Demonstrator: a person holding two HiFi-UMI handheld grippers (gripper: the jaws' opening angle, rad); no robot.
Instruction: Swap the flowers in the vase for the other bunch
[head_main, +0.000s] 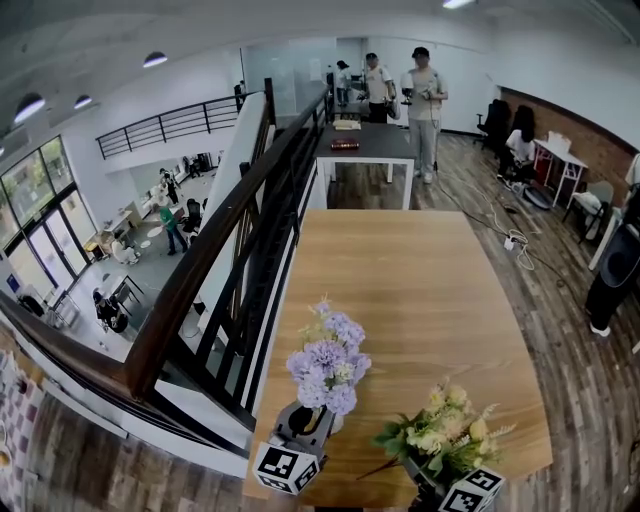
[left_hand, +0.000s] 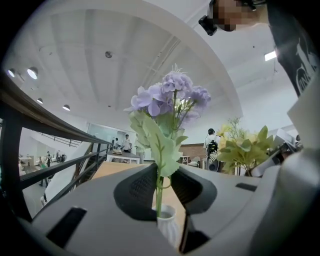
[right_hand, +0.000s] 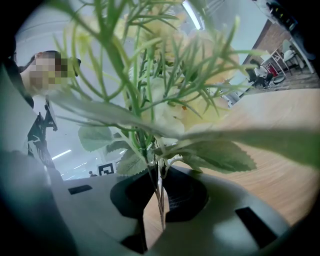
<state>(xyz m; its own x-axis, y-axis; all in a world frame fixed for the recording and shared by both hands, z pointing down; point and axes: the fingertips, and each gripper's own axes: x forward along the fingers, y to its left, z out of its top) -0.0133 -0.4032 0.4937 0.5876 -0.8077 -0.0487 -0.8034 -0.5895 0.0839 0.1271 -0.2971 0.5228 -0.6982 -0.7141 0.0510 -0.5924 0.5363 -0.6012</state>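
Note:
A bunch of purple flowers (head_main: 328, 360) stands near the wooden table's (head_main: 420, 280) front edge. In the left gripper view its green stem (left_hand: 159, 192) runs up between the jaws, out of the mouth of a small white vase (left_hand: 167, 226) just below. My left gripper (head_main: 312, 418) is shut on that stem above the vase rim. To its right, my right gripper (head_main: 432, 472) is shut on the thin stems (right_hand: 160, 192) of a yellow-and-green bunch (head_main: 447, 428), which it holds upright above the table's front right corner.
A black railing (head_main: 250, 230) with a drop to a lower floor runs along the table's left side. Further back stands a dark table (head_main: 365, 140) with books, and people stand beyond it. Cables (head_main: 510, 240) lie on the floor at the right.

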